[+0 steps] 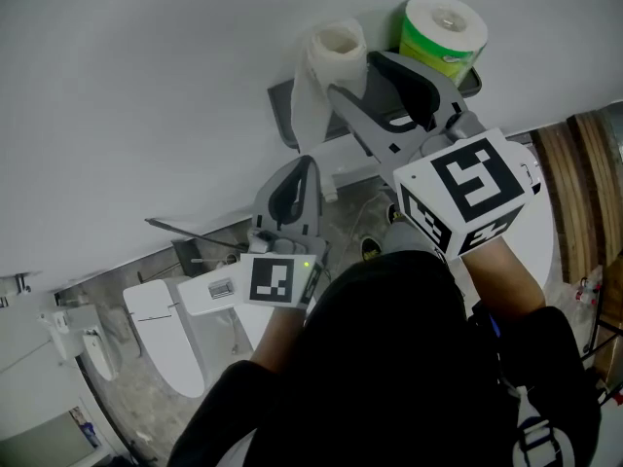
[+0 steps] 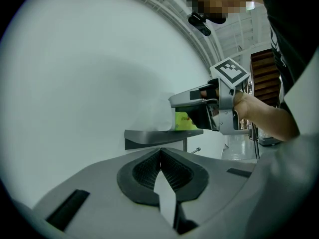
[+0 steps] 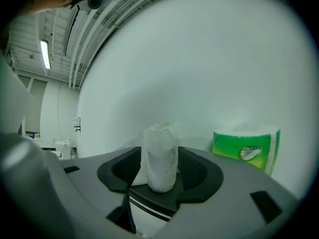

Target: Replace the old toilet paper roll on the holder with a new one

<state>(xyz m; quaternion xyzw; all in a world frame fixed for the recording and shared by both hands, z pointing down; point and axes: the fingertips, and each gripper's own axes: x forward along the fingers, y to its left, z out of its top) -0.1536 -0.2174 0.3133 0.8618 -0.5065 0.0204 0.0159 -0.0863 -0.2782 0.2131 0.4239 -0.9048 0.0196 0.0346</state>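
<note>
The thin white old roll (image 1: 336,52) (image 3: 160,156) stands upright on the grey holder shelf (image 1: 282,110) against the wall. My right gripper (image 1: 355,74) (image 3: 160,163) reaches in level, with a pad against each side of the roll. A loose paper tail (image 1: 307,125) hangs from the roll down to my left gripper (image 1: 292,188) (image 2: 160,163), whose jaws are shut on the white strip (image 2: 167,198). The new roll (image 1: 445,27) (image 3: 246,148), in green wrapping, stands on the shelf's right end, apart from both grippers.
The plain white wall (image 1: 146,86) fills the back. A white toilet (image 1: 161,329) sits below at the left on a grey tiled floor. Wooden panelling (image 1: 594,183) runs along the right edge. In the left gripper view the shelf (image 2: 159,136) is straight ahead, with the right gripper (image 2: 209,108) above it.
</note>
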